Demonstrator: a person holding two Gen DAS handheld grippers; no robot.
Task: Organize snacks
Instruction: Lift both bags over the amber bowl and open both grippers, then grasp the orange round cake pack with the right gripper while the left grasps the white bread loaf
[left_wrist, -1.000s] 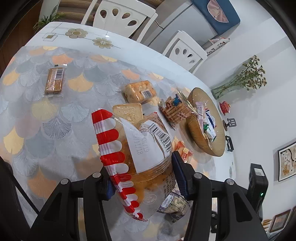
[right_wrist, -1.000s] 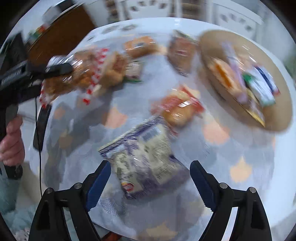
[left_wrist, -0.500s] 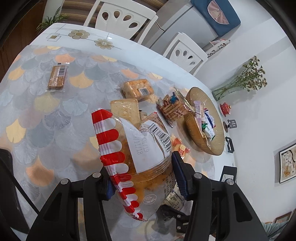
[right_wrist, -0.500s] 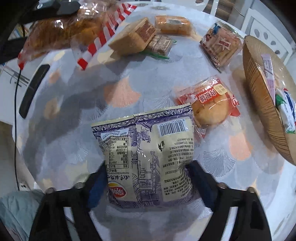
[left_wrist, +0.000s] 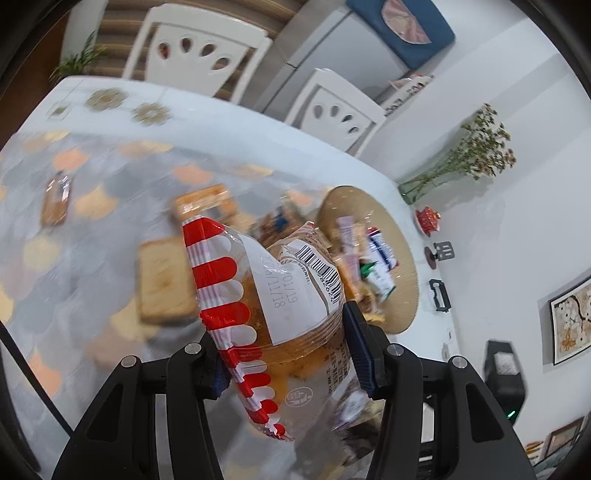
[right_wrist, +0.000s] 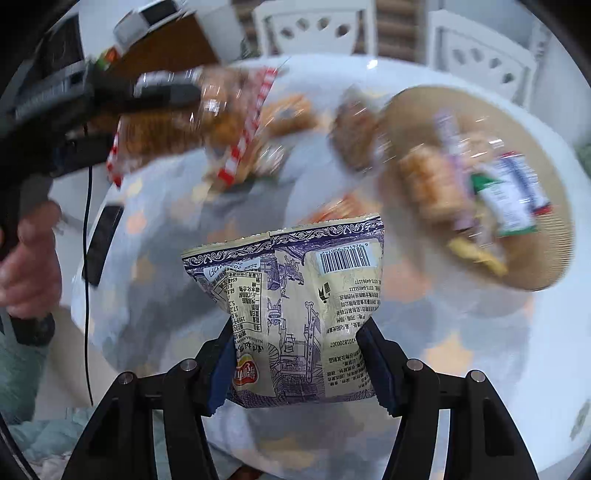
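My left gripper (left_wrist: 291, 354) is shut on a clear bread bag with a red-and-white striped edge (left_wrist: 266, 295), held above the table. My right gripper (right_wrist: 301, 365) is shut on a cream and purple chip bag (right_wrist: 295, 306), lifted off the table. The round woven basket (left_wrist: 402, 291) holds several snack packs and lies to the right in the left wrist view; it also shows in the right wrist view (right_wrist: 554, 236). The left gripper and its bread bag (right_wrist: 221, 110) appear at the upper left of the right wrist view.
Loose snacks lie on the scallop-patterned tablecloth: a bread slice pack (left_wrist: 166, 284), an orange pack (left_wrist: 207, 203), a brown bar (left_wrist: 55, 201). White chairs (left_wrist: 195, 48) stand behind the table. A vase of dried flowers (left_wrist: 461, 162) stands on the table's far right.
The right gripper closed on the chip bag and lifted it off the table. The left gripper carried the bread bag to the right, nearer the basket. Both views are blurred by motion.
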